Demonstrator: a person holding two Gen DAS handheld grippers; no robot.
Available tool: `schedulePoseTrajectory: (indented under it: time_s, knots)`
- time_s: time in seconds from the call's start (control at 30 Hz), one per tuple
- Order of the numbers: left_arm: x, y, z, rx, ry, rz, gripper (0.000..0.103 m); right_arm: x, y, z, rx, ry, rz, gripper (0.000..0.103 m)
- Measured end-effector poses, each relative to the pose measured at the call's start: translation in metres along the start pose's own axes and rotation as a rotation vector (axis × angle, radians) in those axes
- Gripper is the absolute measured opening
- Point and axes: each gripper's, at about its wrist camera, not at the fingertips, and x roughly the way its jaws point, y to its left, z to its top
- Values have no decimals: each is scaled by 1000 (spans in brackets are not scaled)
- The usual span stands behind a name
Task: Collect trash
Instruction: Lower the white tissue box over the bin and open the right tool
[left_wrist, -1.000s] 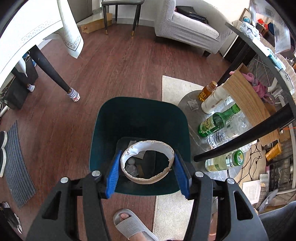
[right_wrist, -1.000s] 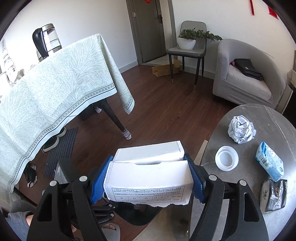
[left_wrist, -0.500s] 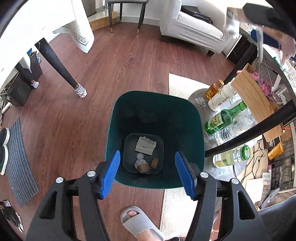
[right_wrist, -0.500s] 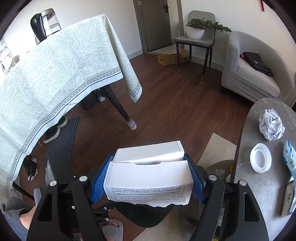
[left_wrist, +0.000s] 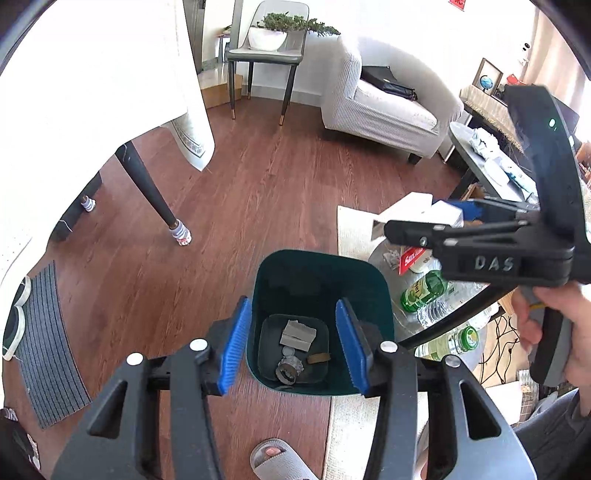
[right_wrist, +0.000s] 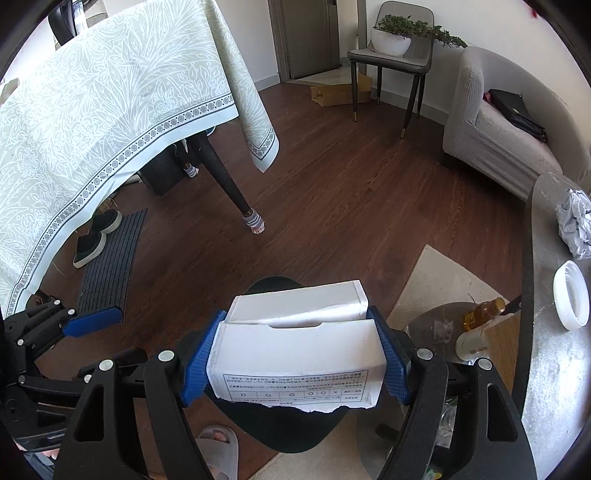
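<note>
The left claw (left_wrist: 293, 347) hangs above the green bin (left_wrist: 321, 384) with nothing between its jaws, which are closing. Some scraps already lie inside the bin. The right claw (right_wrist: 297, 356) grips a torn white box (right_wrist: 299, 354) over it. On the bench (right_wrist: 554, 369), a crumpled paper (right_wrist: 574, 221) and a white lid (right_wrist: 570, 301) remain.

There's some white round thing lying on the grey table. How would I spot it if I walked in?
Find the grey stone-look oval table beside the pale armchair. On its top, just nearer than the crumpled ball of white paper, lies the shallow white plastic lid. Unlike the ragged paper ball, it is a smooth, flat ring.
</note>
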Motion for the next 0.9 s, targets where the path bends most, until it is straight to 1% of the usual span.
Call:
schedulePoseTrajectory:
  time_s: [0.07,0.23,0.37,0.53,0.6,0.67,0.7,0.73,0.8,0.9]
  knots:
    - [-9,-1,7,-5,-23,-5,40,6,2,-3,-9,14,-1,76]
    - [-29,-3,23,-30,-69,-37,32,16,6,-10,-15,37,20,76]
    - [-41,-6,32,-39,-91,-55,27,32,8,-24,-26,93,23,76]
    - [-54,-15,42,-38,-130,-69,26,45,12,-35,-50,137,24,76]
    - [-58,-20,47,-39,-143,-76,26,50,14,-40,-67,167,26,77]
    - [-63,-24,50,-41,-152,-87,26,53,15,-44,-82,181,20,80]
    - [-64,-27,52,-41,-158,-90,26,55,16,-46,-89,186,18,86]
    - [-66,-29,53,-38,-164,-92,26,56,17,-48,-97,195,19,87]
    - [-69,-33,56,-35,-174,-93,26,55,20,-52,-116,205,17,87]
    - [-72,-35,60,-32,-187,-95,26,49,23,-55,-142,197,20,87]
